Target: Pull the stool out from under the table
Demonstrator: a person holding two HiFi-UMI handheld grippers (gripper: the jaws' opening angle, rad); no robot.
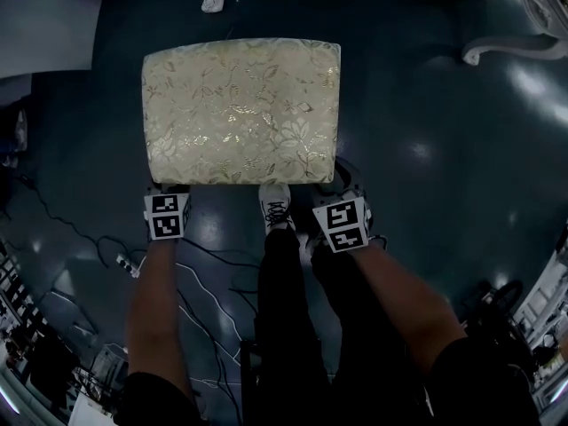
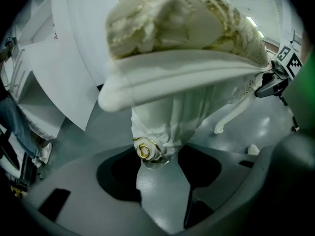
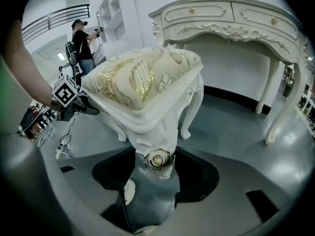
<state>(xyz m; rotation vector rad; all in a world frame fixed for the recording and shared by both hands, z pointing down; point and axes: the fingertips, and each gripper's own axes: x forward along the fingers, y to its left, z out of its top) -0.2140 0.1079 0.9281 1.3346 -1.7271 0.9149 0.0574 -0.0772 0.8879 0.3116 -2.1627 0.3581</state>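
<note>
Your left gripper [image 2: 158, 154] and right gripper [image 3: 156, 163] clamp near corners of the stool [image 1: 240, 109]; open floor [image 1: 426, 158] surrounds its edges.

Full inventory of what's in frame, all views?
stool: one, cream-gold cushion, white legs, on floor ahead of the person
table: one, white, beyond the stool
cables: several, dark, floor at left
bystander: one, dark clothes, far background
shoe: one, white, by stool's near edge
left tongs: grey, shut on stool's near left corner
right tongs: grey, shut on near right corner
</note>
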